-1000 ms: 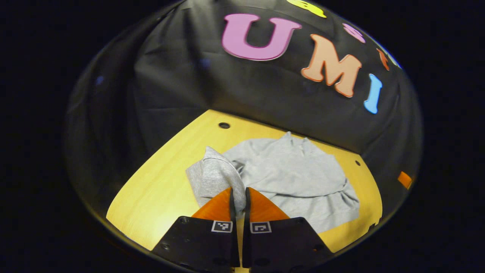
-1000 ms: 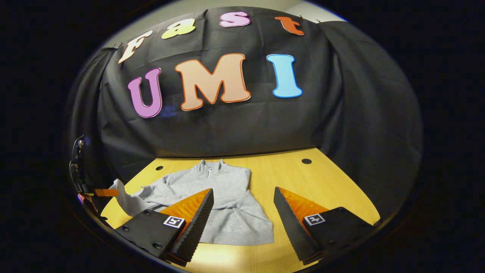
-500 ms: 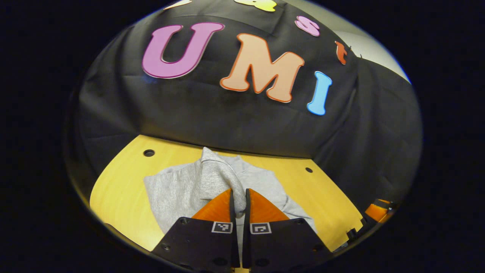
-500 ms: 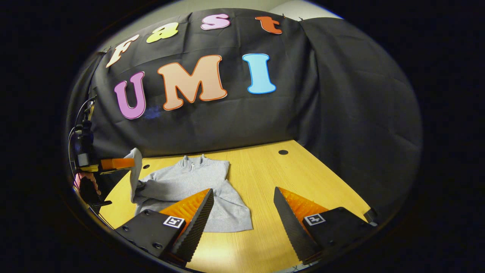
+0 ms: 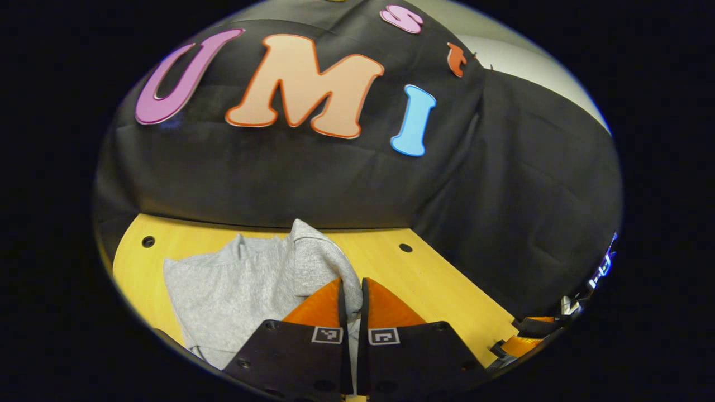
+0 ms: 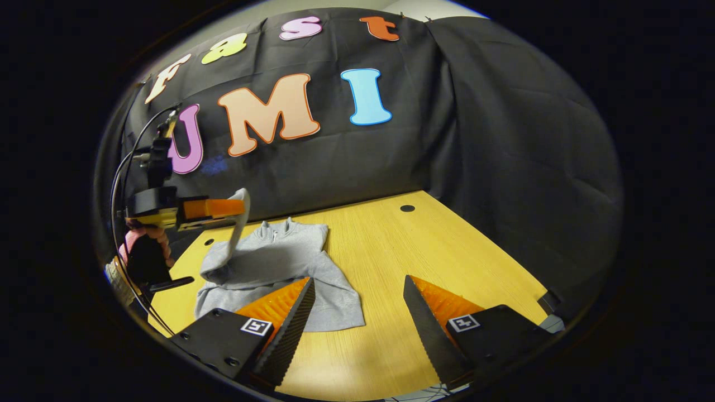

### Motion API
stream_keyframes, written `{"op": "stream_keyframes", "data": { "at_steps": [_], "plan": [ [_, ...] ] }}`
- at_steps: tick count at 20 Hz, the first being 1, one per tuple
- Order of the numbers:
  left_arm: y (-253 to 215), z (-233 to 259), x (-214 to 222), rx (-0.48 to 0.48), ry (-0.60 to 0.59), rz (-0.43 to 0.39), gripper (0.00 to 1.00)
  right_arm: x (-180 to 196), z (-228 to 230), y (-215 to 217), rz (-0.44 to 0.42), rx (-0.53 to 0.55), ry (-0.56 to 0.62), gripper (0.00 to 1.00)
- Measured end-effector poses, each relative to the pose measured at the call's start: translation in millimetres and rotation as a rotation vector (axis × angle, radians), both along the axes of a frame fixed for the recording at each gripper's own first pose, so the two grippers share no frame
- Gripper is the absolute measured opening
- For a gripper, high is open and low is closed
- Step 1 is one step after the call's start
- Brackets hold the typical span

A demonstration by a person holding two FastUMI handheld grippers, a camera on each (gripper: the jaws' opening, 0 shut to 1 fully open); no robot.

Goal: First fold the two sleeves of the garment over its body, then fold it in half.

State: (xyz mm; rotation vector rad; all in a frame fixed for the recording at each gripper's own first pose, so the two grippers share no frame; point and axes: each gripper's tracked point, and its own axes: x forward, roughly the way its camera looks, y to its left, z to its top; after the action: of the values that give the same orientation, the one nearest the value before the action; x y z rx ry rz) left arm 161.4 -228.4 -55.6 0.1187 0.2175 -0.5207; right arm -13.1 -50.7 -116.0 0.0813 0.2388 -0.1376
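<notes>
two grippers in frame. left gripper: jaws clamped on the cuff end of a grey sleeve; in the left gripper view cloth is pinched between both fingers and rises above the tips. in the right gripper view the same gripper is seen side-on at far left, held by a hand, well above the table, with the sleeve hanging from it in a curve down to the garment's shoulder.

garment: grey pullover with a short zip collar, lying flat on the yellow wooden table, collar toward the black cloth wall, hem toward the camera. the edge on the side away from the lifted sleeve looks straight; whether a sleeve is folded there i cannot tell. in the left gripper view the body lies left of and below the raised sleeve.

right gripper: jaws spread wide apart, nothing between them, hovering near the hem; one finger overlaps the garment's lower edge in view, contact not determinable.

table has round holes near the back edge.
</notes>
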Motion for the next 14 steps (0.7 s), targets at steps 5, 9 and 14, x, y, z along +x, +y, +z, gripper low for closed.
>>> {"op": "stream_keyframes", "data": {
  "at_steps": [5,9,14],
  "plan": [
    [-59.5,-34.2,18.6,0.021,0.059,-0.086,0.02,16.6,-0.4,-13.3,0.008,-0.029,0.012,0.98],
    [-85.2,-73.2,46.7,0.059,0.11,-0.099,0.02,30.0,-5.8,-19.6,0.015,-0.022,0.029,0.98],
    [-84.5,-112.8,86.9,0.103,0.146,-0.046,0.05,44.7,-9.3,-25.5,0.021,-0.027,0.045,0.95]
  ]
}}
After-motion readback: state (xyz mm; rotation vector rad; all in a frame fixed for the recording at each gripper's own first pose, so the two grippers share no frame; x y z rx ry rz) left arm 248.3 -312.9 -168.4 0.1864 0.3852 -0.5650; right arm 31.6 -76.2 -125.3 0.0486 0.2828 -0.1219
